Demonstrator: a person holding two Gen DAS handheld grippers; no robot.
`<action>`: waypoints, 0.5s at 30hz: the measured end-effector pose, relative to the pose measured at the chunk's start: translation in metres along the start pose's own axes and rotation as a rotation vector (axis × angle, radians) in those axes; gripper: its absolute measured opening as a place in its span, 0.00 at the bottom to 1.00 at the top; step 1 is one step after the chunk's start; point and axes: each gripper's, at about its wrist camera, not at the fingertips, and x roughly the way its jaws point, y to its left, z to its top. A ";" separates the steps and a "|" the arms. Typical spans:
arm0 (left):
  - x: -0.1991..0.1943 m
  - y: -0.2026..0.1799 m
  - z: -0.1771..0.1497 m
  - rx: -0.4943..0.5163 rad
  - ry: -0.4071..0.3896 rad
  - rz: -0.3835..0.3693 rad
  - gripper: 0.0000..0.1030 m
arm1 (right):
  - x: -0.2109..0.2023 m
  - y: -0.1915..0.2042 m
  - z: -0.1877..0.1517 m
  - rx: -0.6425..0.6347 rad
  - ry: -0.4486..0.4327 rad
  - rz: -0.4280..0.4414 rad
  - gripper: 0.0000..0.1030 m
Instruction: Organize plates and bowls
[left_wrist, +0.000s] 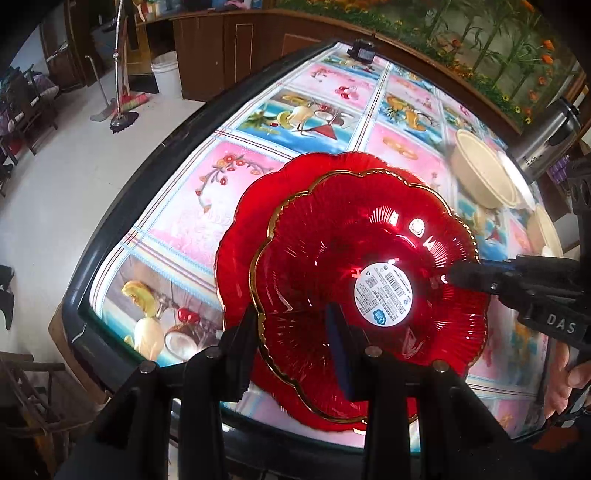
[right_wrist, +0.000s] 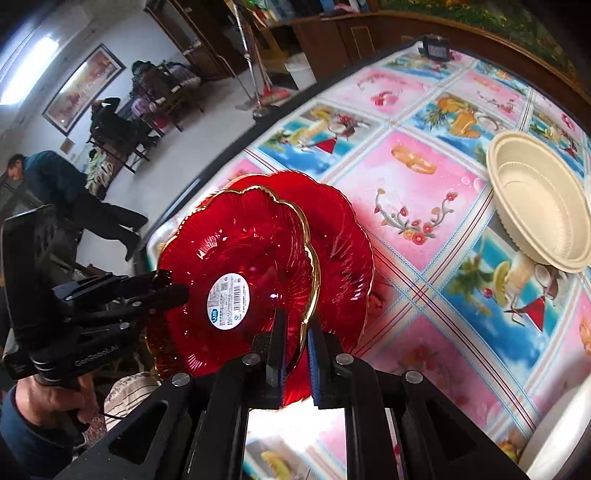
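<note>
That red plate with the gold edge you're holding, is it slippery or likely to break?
Probably both. The gold-rimmed red plate looks like glossy ribbed glass with bright glare spots, so it likely slides in a loose grip and would chip if knocked. The right gripper and the left gripper both pinch its thin rim; it seems rigid, not bending.

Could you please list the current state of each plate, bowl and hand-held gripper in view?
Gold-rimmed red glass plate: lifted, tilted, held over the second plate.
Second red glass plate: lying on the table beneath it.
Cream paper bowls: nested, upright on the tablecloth.
Left hand-held gripper: jaws straddling the gold-rimmed plate's edge with some gap.
Right hand-held gripper: jaws pinching the same plate's rim.
</note>
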 end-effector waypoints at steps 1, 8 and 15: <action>0.003 0.000 0.002 0.002 0.007 -0.001 0.33 | 0.004 -0.001 0.001 0.002 0.007 -0.008 0.11; 0.017 0.001 0.014 0.020 0.031 -0.013 0.39 | 0.022 -0.016 0.010 0.061 0.035 -0.008 0.11; 0.020 -0.004 0.023 0.027 0.038 -0.047 0.63 | 0.026 -0.019 0.014 0.107 0.054 0.001 0.12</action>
